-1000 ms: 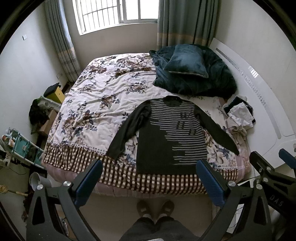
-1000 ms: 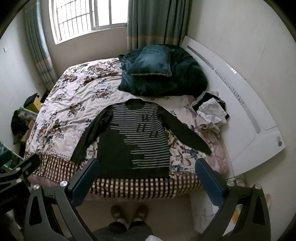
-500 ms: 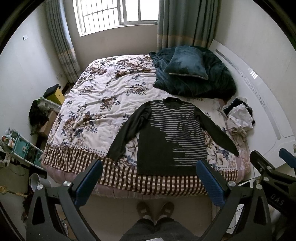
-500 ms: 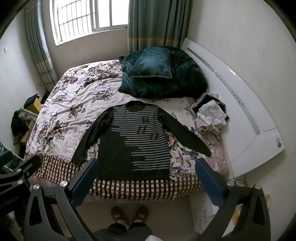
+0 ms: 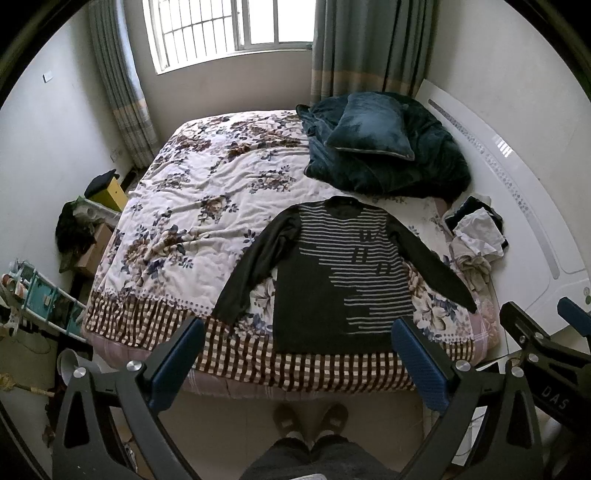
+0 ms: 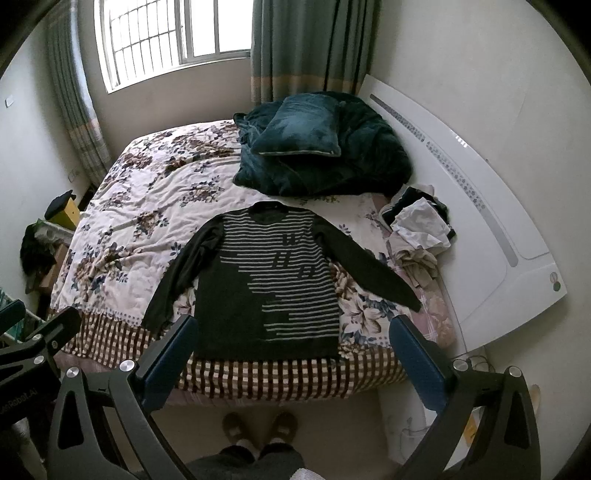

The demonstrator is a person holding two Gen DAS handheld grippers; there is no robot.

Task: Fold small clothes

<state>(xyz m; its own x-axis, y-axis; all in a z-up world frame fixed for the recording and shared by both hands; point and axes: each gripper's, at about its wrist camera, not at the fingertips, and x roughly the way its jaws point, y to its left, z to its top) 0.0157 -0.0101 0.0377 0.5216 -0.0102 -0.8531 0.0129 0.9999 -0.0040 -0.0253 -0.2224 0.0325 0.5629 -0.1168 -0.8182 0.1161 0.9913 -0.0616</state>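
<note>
Standing at the foot of the bed (image 5: 122,328), I hold both grippers high above the floor, my slippered feet (image 5: 310,417) visible below: the left gripper (image 5: 295,363) with its blue fingers (image 5: 177,363) spread wide and pinching nothing, the right gripper (image 6: 291,363) likewise wide apart and empty. Just beyond them a dark striped sweater (image 5: 343,277) lies face up and flat near the bed's checked edge, hem toward me, both sleeves angled outward, a layout that seems meant to give each gripper a sleeve to fold inward first. To its right, by the white headboard (image 5: 517,206), sits a small heap of clothes (image 5: 476,236), apparently waiting their turn. Farther back, a teal blanket (image 5: 424,170) and cushion (image 5: 369,131) are bunched away from the folding space, beneath the barred window (image 5: 229,29).
</note>
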